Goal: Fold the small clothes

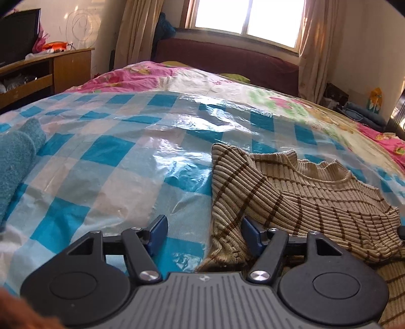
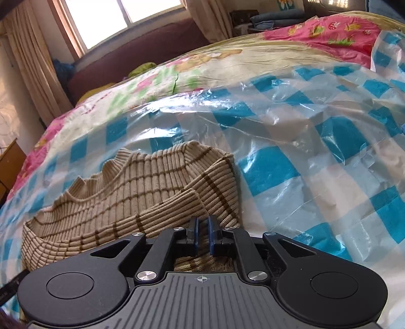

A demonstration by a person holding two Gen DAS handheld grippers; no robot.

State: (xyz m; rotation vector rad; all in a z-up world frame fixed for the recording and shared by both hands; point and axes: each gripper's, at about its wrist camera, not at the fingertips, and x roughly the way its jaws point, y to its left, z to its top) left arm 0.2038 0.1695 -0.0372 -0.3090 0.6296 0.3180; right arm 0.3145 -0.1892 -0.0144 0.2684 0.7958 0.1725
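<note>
- We see a beige ribbed sweater (image 1: 316, 192) with thin brown stripes lying on a bed, on top of a glossy plastic sheet (image 1: 121, 162) checked in blue and white.
- In the left wrist view the sweater fills the right half of the near bed, its wavy neckline facing the far side, with one sleeve (image 1: 235, 177) folded across the body toward the left edge.
- Our left claw (image 1: 205, 229) stands wide open; the sweater's near left edge rises between its blue pads, the right pad lies against the knit, and the left pad hangs over bare plastic. Nothing is clamped.
- In the right wrist view the same sweater sits left of centre, with the other sleeve (image 2: 217, 182) doubled over along its right edge.
- Our right claw (image 2: 202, 229) is nearly closed, a narrow gap showing between its pads. It sits over the near right edge of the sweater; we cannot tell whether fabric is pinched between the pads.
- A teal towel (image 1: 17, 162) lies at the far left of the bed, well apart from the sweater.
- Beyond the plastic, a pink and cream cartoon bedspread (image 1: 227, 83) runs to a dark red headboard (image 1: 227, 55) beneath a bright window (image 1: 248, 20) with beige curtains.
- A wooden cabinet (image 1: 63, 68) stands to the left of the bed.
</note>
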